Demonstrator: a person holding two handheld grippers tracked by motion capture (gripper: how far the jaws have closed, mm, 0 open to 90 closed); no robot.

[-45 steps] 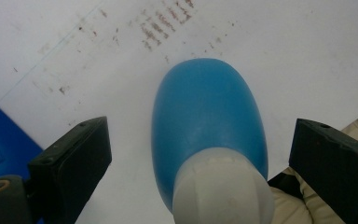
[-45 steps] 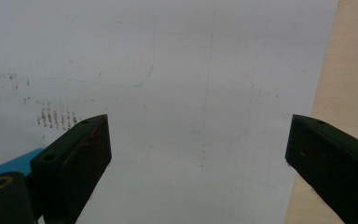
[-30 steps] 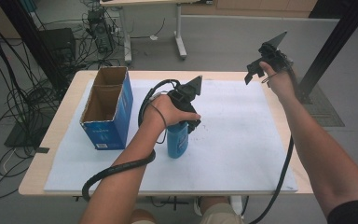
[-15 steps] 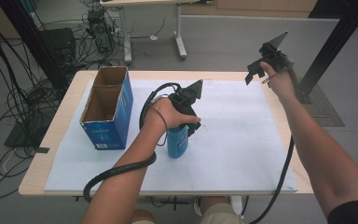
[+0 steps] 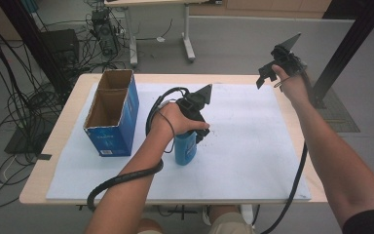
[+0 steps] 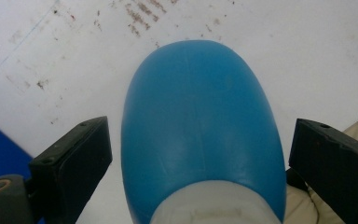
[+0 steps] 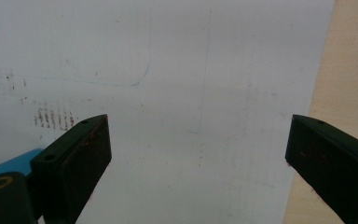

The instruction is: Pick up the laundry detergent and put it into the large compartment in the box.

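blue bottle (image 5: 185, 148) stands mid-frame on the white sheet (image 5: 253, 146), between the left gripper's (image 6: 196, 158) wide jaws, untouched; right gripper (image 7: 198, 158) upper right, jaws wide, empty.

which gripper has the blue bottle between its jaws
The left gripper: its open jaws straddle the blue bottle. The right gripper is raised above the table's far right.

An open blue cardboard box (image 5: 111, 117) stands on the white sheet (image 5: 253, 146) covering the wooden table (image 5: 63, 141); cables (image 5: 9, 92) sprawl across the floor.
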